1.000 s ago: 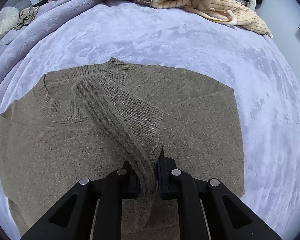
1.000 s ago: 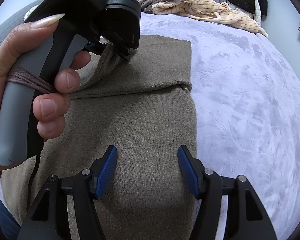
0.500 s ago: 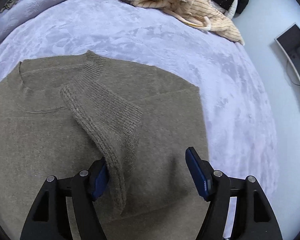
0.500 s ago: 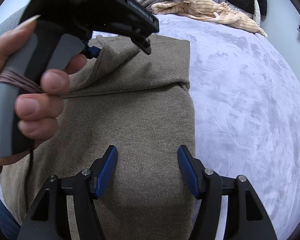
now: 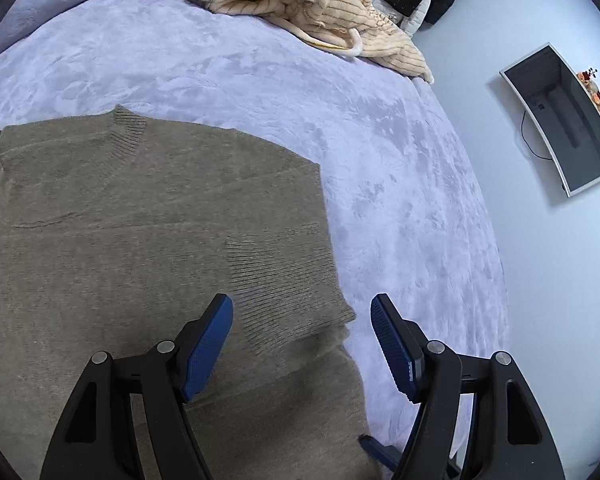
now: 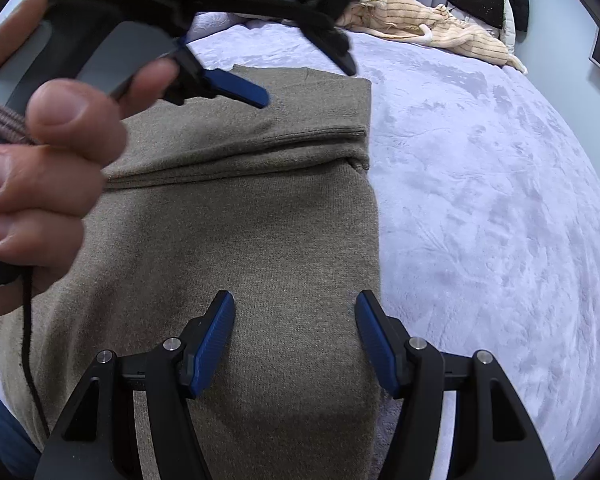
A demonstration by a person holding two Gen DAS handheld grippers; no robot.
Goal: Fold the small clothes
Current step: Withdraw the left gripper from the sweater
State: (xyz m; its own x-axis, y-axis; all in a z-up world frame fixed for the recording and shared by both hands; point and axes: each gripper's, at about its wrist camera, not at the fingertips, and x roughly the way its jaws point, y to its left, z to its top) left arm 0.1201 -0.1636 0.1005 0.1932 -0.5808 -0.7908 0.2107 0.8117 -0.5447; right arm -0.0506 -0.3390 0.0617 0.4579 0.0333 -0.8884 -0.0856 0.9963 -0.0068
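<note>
A brown sweater (image 5: 132,248) lies flat on the bed (image 5: 400,208), with one sleeve (image 5: 284,272) folded across it. The left claw (image 5: 302,344) hangs above the sleeve, jaws apart and holding nothing. The right claw (image 6: 295,336) hangs above the sweater's lower part, jaws apart too. A striped cream blanket (image 5: 340,20) lies far behind the sweater.

A lilac bedspread (image 5: 380,152) covers the bed; cream and grey clothes (image 5: 320,8) are heaped at its far edge (a screen (image 5: 564,120) hangs on the pale wall (image 5: 560,280)).
</note>
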